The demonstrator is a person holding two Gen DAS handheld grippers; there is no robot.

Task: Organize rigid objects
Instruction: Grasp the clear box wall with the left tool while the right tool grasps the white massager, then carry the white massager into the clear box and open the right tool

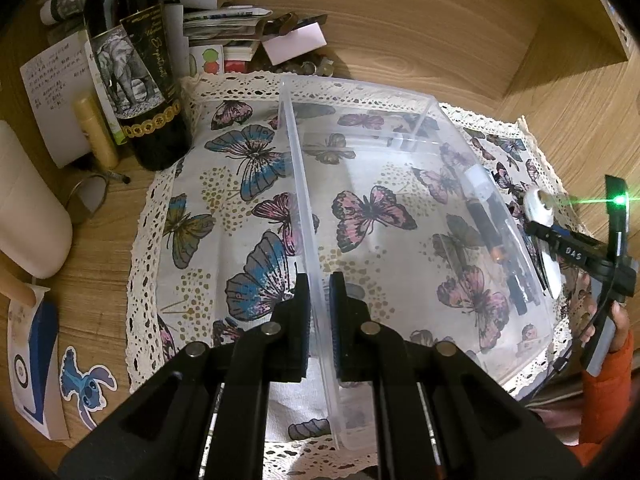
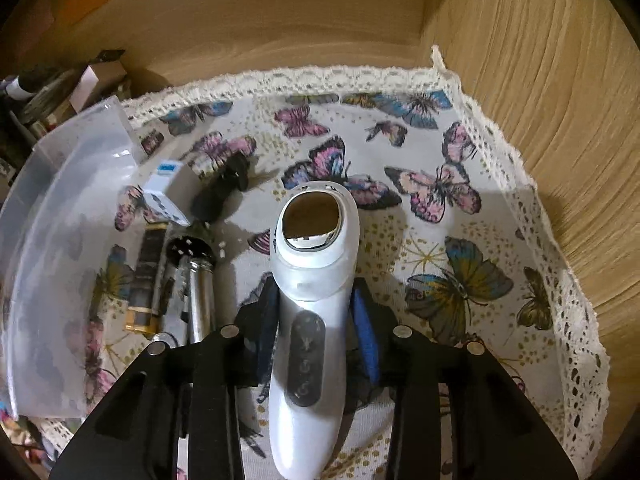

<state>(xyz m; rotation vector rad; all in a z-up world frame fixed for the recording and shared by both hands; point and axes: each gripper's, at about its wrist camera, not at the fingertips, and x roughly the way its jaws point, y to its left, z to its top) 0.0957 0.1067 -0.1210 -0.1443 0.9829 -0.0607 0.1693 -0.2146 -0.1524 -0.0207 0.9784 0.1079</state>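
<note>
Left gripper (image 1: 319, 292) clamped shut on near wall of clear bin (image 1: 400, 120), which sits on butterfly cloth (image 1: 224, 208). Right gripper (image 2: 316, 312) partly closed, pinching white handheld device (image 2: 310, 280) at its neck, head toward 12 o'clock. Bin at 9 o'clock in right view; wine bottle (image 1: 136, 68) at 10 o'clock in left view.

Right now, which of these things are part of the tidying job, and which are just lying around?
Part of the job:
- clear plastic bin, its wall clamped in the left gripper
- white handheld device, held by the right gripper
- silver cylinder, beside the bin
- small white box

Lying about:
- wine bottle
- stack of papers
- cartoon sticker
- butterfly cloth
</note>
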